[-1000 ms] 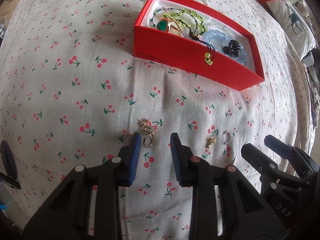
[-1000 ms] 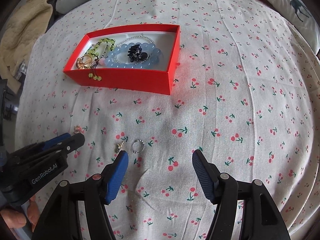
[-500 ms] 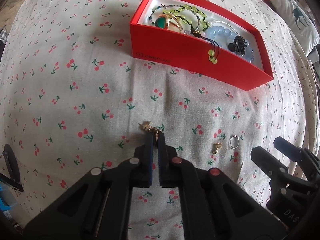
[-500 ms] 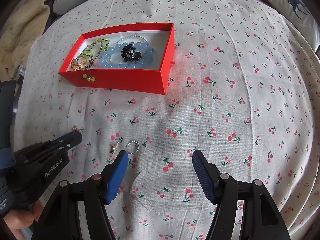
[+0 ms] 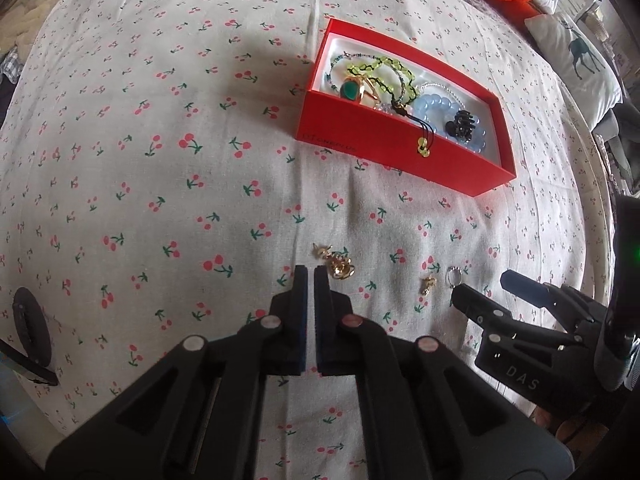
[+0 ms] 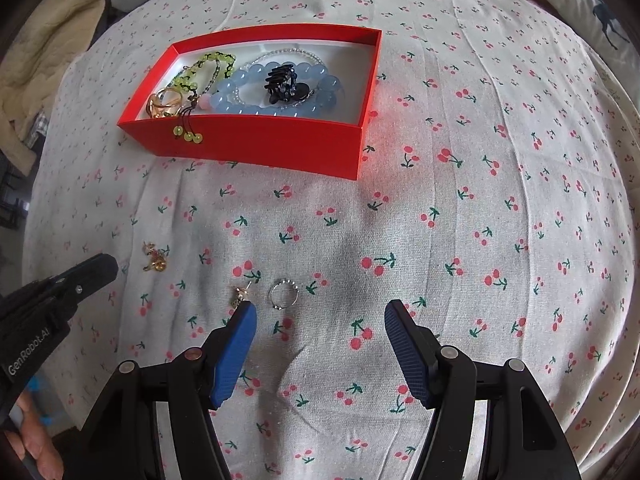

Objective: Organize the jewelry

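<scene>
Left wrist view: left gripper clenched on nothing, tips just beside gold earring on cherry-print cloth.
Right gripper: spread wide, empty, near silver ring and small stud.
Handling: tiny, light, likely slippery; pinch across the body.
Destination: red box, farther back.

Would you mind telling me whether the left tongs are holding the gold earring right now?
No, the left tongs are shut on nothing, and the gold earring lies on the cherry-print cloth just beside their tips.
</scene>
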